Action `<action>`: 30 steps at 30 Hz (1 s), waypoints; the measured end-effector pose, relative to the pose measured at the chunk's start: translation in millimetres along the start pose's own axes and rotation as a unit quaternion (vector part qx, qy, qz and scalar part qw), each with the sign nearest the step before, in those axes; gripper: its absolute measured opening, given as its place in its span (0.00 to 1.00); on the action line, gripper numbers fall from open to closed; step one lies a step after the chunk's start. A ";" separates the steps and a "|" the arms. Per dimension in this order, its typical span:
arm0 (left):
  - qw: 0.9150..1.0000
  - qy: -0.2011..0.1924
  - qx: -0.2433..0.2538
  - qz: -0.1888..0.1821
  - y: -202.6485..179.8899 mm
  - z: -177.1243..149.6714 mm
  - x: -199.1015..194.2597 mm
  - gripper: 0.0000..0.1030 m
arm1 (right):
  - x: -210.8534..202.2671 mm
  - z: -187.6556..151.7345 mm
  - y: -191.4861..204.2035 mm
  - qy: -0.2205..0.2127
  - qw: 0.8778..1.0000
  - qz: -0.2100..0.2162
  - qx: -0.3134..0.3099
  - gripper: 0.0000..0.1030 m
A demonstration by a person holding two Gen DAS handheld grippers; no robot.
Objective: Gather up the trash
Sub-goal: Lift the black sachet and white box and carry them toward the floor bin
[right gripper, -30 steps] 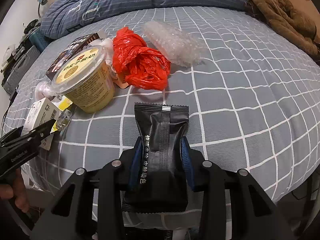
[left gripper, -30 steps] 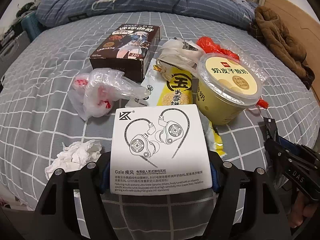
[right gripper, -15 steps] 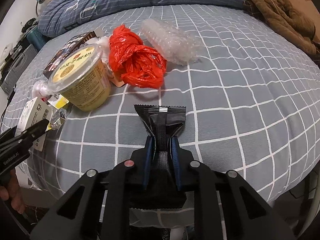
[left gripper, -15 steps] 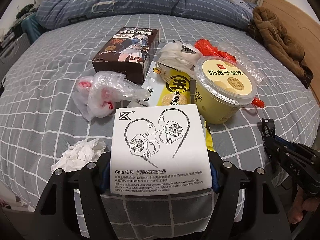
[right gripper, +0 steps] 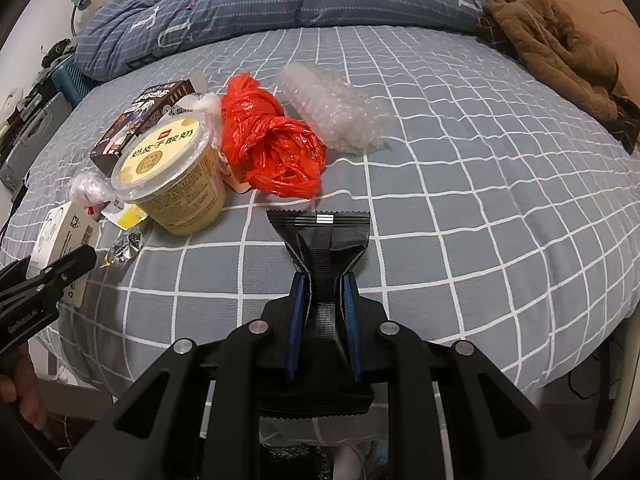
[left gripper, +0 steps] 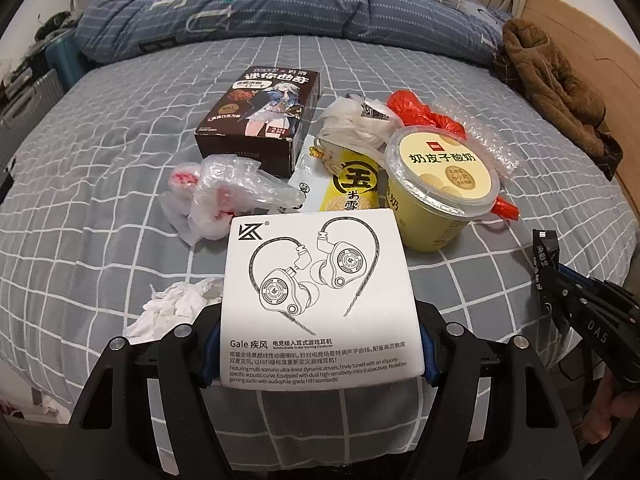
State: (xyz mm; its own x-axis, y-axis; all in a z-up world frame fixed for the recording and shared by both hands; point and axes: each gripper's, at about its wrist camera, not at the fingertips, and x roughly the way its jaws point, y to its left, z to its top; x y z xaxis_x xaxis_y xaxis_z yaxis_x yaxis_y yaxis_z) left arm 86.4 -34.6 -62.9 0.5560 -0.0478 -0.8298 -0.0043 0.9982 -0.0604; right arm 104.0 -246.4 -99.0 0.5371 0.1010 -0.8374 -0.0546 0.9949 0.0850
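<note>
My left gripper (left gripper: 318, 344) is shut on a white earphone box (left gripper: 316, 296), held flat just above the near edge of the bed. Pinched to a narrow waist between the blue pads of my right gripper (right gripper: 322, 292) is a black snack wrapper (right gripper: 320, 236). On the grey checked sheet lie a yellow yoghurt cup (left gripper: 440, 184), a red plastic bag (right gripper: 272, 148), bubble wrap (right gripper: 332, 112), a dark brown carton (left gripper: 260, 120), a clear crumpled bag (left gripper: 224, 196), a yellow snack packet (left gripper: 352, 188) and a white tissue (left gripper: 172, 304).
A blue striped duvet (left gripper: 280, 12) is bunched along the far side of the bed. A brown garment (right gripper: 552, 48) lies at the right by a wooden panel. The bed's near edge drops off just under both grippers. Luggage stands at the far left.
The right gripper's jaws closed in from a wide hold to a tight pinch, crumpling the black wrapper. The left gripper kept its hold on the white box.
</note>
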 end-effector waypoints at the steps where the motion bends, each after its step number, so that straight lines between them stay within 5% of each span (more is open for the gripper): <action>1: 1.000 -0.001 0.000 0.000 0.1 -0.2 -1.8 0.68 | -1.5 0.7 0.5 -0.002 1.000 -0.001 0.000 0.18; 30: 0.999 -0.047 0.002 -0.005 3.7 -26.4 -67.2 0.68 | -76.1 -11.8 35.6 -0.069 0.997 0.011 -0.039 0.18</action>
State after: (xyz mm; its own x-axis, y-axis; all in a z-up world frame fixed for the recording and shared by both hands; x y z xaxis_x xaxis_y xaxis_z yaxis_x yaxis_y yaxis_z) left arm 27.0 -28.7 -22.0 0.6316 -0.0534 -0.7734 0.0038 0.9978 -0.0658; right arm 51.2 -218.7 -38.6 0.6453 0.1269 -0.7533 -0.1305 0.9899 0.0550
